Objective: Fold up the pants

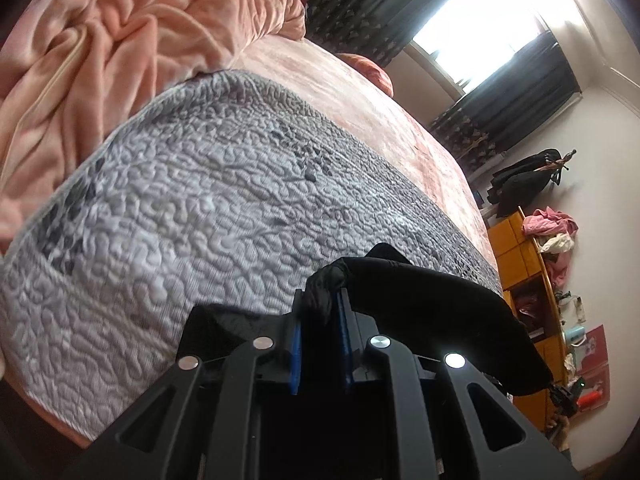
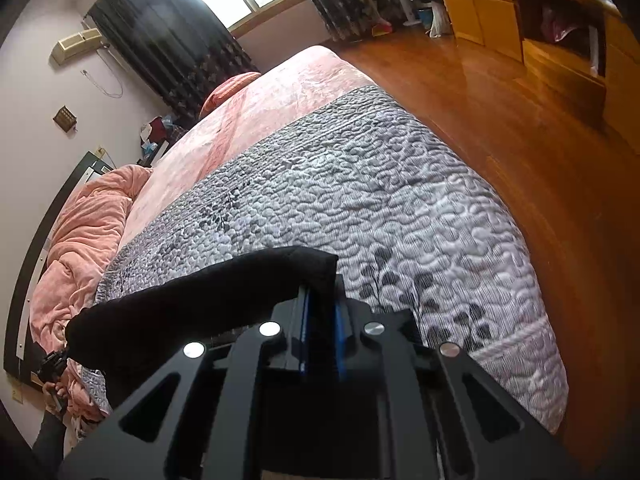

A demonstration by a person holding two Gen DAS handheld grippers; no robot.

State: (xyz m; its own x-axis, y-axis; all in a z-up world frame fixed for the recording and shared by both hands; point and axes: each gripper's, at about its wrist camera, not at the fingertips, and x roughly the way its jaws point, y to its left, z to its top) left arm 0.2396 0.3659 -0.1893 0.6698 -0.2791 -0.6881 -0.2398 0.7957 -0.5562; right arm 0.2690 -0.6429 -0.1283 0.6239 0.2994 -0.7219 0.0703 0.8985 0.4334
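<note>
Pants, black, hang between our left gripper and right gripper, both jaws clamped on them, above the bed's grey quilt; pink blanket bunched at its far edge.

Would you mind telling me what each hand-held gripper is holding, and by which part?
Both hold the black pants: the left hand-held gripper pinches a bunched edge, the right hand-held gripper a corner.

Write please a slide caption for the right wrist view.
Right gripper clamps black pants above the grey quilt.
</note>
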